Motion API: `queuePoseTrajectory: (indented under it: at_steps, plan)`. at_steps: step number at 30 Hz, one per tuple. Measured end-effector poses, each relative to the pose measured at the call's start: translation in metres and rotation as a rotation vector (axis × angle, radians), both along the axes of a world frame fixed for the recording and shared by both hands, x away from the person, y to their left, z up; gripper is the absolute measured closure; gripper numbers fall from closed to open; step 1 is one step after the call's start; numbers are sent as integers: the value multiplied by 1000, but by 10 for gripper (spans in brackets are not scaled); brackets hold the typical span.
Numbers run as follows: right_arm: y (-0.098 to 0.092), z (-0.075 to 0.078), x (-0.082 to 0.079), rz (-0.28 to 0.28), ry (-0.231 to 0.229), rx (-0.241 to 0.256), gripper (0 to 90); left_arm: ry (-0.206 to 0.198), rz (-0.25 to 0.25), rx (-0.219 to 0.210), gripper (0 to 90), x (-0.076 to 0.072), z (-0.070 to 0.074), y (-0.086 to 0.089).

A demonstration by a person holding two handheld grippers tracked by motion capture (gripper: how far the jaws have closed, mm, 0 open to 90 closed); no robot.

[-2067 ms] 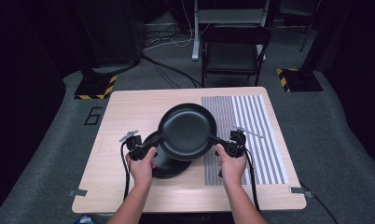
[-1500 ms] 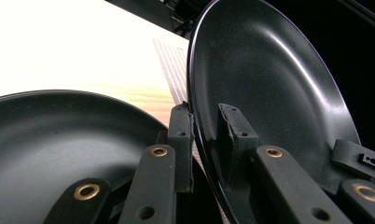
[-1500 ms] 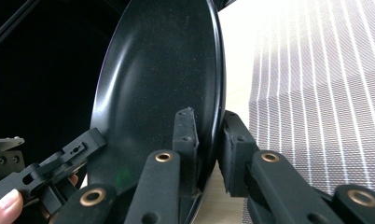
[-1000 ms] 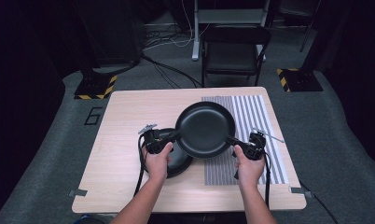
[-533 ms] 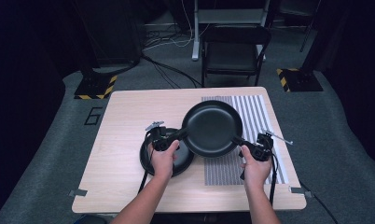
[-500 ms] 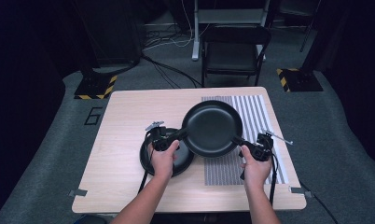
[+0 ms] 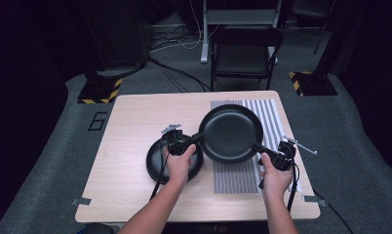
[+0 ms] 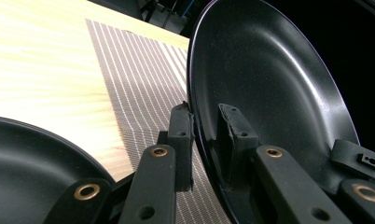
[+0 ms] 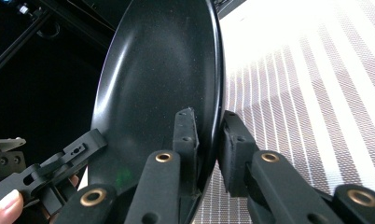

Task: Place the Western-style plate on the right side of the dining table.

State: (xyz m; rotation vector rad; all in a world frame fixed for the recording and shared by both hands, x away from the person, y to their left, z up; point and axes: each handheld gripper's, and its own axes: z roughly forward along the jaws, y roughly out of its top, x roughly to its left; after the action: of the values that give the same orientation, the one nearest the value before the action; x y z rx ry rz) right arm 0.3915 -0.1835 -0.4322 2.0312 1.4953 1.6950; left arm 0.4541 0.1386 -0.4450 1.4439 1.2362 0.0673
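Pinching the pan [image 7: 230, 132] by opposite rim edges, left gripper [image 7: 183, 145] and right gripper [image 7: 278, 155] fingers clamped; thin grip risked slipping onto the plate [image 7: 157, 163].

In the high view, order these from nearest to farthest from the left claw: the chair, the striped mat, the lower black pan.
1. Lower black pan, directly beneath the left claw.
2. Striped mat, to its right.
3. Chair, beyond the table's far edge.

Second pan [image 7: 157, 163] (black) under left gripper [image 7: 186, 145]
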Motion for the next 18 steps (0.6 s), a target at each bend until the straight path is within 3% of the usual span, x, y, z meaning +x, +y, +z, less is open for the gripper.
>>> queuePoseTrajectory:
  at_steps: [18]
  plan:
    - [-25, -10, -6, -34, 21, 13, 782, 28, -36, 3, 763, 5, -9, -27]
